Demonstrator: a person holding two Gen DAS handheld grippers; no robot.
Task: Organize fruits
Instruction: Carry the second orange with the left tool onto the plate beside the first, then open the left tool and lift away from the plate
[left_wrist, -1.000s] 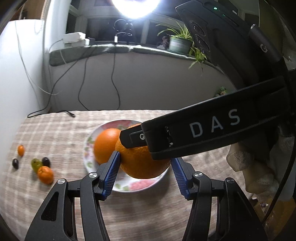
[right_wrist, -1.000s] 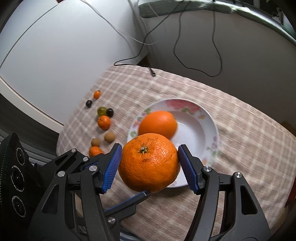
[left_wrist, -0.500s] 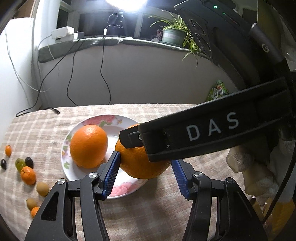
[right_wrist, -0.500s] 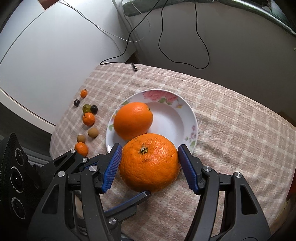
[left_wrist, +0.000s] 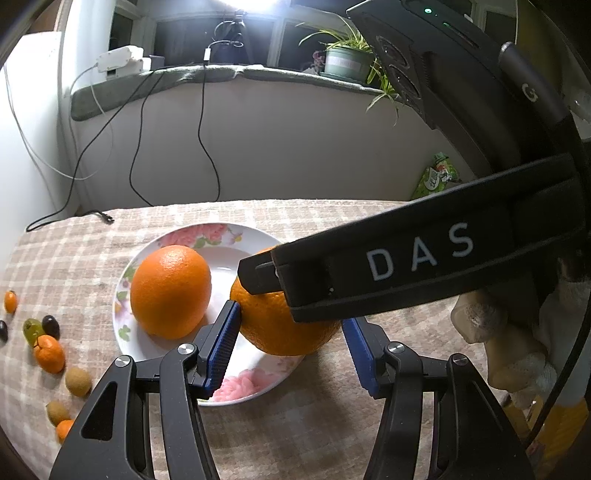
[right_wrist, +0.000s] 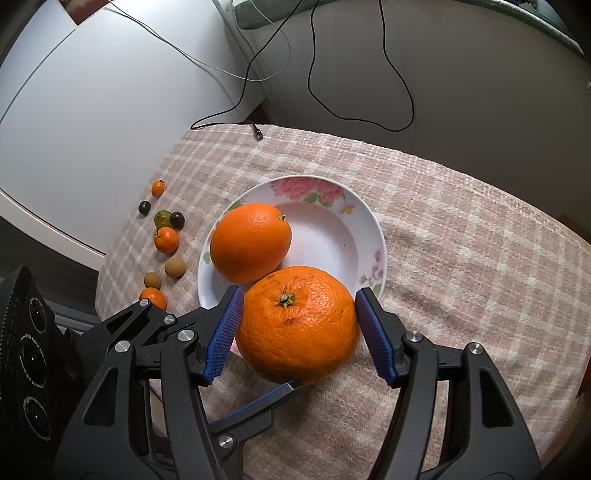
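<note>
Left wrist view
- Left tongs (left_wrist: 290, 345): both blue pads flank a large orange (left_wrist: 280, 325); the left pad touches its side, the right pad is partly hidden, so I cannot tell whether they clamp it.
- Right tongs, from the side: a black arm marked DAS crosses above that orange and hides its top.
- Large orange: low over the near rim of a flowered plate (left_wrist: 236, 391).
- Second orange (left_wrist: 170, 291): lies in the plate, left of the held one, just apart from it.
- Small fruits (left_wrist: 48, 352): scattered on the checked cloth (left_wrist: 295, 424) at the tabletop's left edge, well apart from the plate.
- Background: potted plant (left_wrist: 347, 61) on the sill, cables hanging down the wall.

Right wrist view
- Right tongs (right_wrist: 297, 326): clenched on the large orange (right_wrist: 297, 325), a pad pressing each side, stem up.
- Left tongs' finger: a blue-edged tip sits under the orange's near side.
- Large orange: over the plate's (right_wrist: 365, 229) near rim.
- Second orange (right_wrist: 251, 242): in the plate's left half, just behind.
- Small fruits (right_wrist: 166, 240): in a loose row left of the plate.
</note>
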